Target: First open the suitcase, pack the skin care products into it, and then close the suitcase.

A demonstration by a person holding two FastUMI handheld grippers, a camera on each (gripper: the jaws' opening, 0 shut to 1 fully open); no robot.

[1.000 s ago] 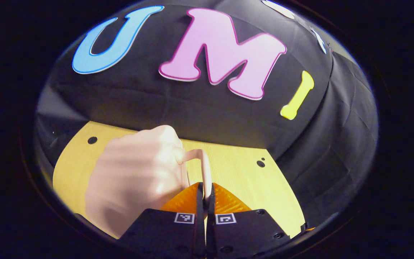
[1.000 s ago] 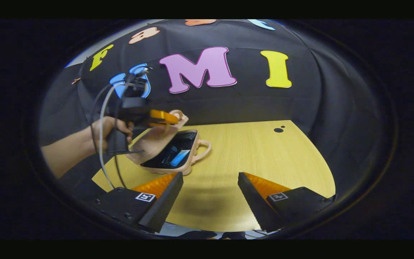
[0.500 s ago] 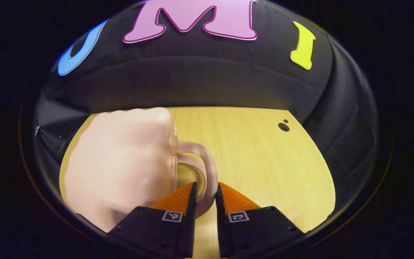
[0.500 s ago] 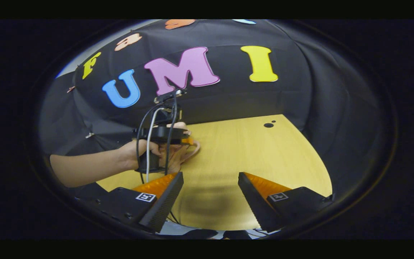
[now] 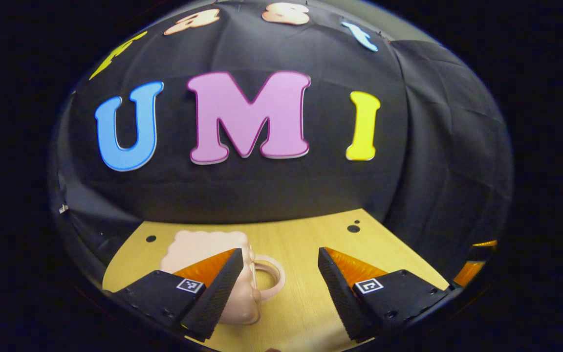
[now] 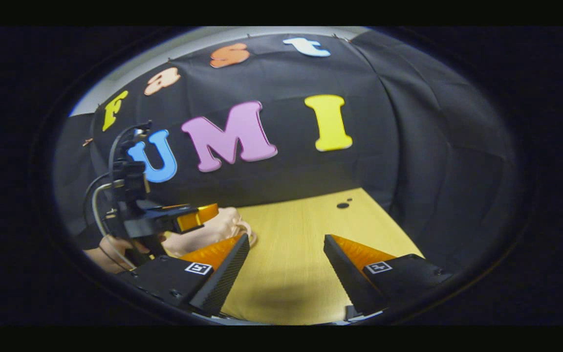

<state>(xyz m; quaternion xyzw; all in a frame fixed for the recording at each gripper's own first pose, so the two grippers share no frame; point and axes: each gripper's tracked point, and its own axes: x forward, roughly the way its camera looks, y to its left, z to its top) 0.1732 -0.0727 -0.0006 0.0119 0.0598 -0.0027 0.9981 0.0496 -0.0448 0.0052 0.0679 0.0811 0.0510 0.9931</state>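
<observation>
The pale pink suitcase point(image 5: 203, 246) lies flat on the yellow table point(image 5: 311, 242) with its lid down, so its inside is hidden. Its looped handle point(image 5: 280, 277) points to the right, between my left gripper's fingers. My left gripper point(image 5: 276, 293) is open and held just above and behind the case, touching nothing. In the right gripper view the suitcase point(image 6: 215, 229) sits at the left, with the left gripper point(image 6: 198, 217) hovering over it in a hand point(image 6: 108, 252). My right gripper point(image 6: 286, 274) is open over bare table, to the right of the case.
The black cloth wall closes the table at the back and on the right. Small dark holes point(image 5: 353, 228) mark the tabletop near its far right corner. Cables point(image 6: 97, 195) hang from the left gripper's rear. Bare tabletop point(image 6: 301, 230) stretches right of the suitcase.
The left gripper, shut on the handle, brought the lid down over the products, then let go, opened wide and drew back. The right gripper stayed open and tilted up slightly.
</observation>
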